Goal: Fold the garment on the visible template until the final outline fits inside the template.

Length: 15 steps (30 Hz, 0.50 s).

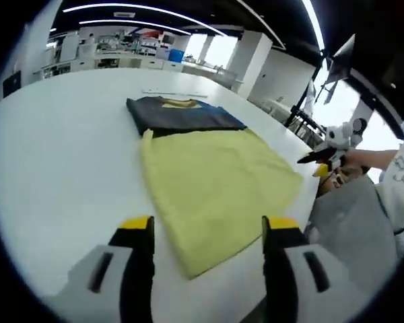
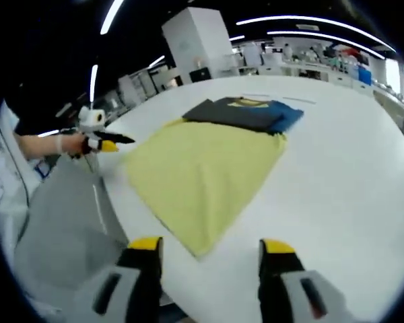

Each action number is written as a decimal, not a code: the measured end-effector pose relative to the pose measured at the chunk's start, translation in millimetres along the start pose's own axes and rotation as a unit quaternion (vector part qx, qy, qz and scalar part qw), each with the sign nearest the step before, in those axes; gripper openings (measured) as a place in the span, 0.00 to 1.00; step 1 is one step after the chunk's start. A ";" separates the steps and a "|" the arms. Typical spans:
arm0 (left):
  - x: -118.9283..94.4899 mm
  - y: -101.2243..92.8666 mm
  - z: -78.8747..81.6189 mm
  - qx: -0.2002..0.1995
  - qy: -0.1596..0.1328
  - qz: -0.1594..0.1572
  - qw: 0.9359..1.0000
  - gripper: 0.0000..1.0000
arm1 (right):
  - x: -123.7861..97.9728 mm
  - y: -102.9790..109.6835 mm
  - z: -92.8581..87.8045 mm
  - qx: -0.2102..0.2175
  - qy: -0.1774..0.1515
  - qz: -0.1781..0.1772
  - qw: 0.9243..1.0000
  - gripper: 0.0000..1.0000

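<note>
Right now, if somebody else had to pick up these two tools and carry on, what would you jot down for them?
Left hand-held gripper: open, holding nothing, hovering off the near corner of the yellow cloth.
Right hand-held gripper: open, holding nothing, also off the cloth's near corner.
Things: the yellow cloth lies flat on the white table. A dark folded garment with a yellow collar lies along the cloth's far edge, touching or slightly overlapping it.
Done: the garment looks folded already, judging by its compact shape.
Left: I can't tell whether its outline fits the template; check that, then refold if needed.
</note>
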<state>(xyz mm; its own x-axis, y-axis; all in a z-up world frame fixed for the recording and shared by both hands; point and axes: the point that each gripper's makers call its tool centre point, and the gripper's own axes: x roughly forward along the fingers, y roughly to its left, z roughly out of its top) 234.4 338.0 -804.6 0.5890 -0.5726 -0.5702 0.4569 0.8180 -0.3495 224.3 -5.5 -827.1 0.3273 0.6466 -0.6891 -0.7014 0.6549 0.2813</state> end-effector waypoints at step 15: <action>-11.2 17.8 -30.1 -0.022 0.048 0.009 0.999 0.32 | 6.8 9.9 -9.0 0.034 0.006 0.020 0.999 0.37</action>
<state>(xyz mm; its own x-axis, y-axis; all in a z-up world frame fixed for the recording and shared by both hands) 215.9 360.7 -826.8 0.5290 -0.5508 -0.6456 0.4157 0.8314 -0.3687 213.9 1.9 -835.0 0.2917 0.6690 -0.6836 -0.6698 0.6531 0.3533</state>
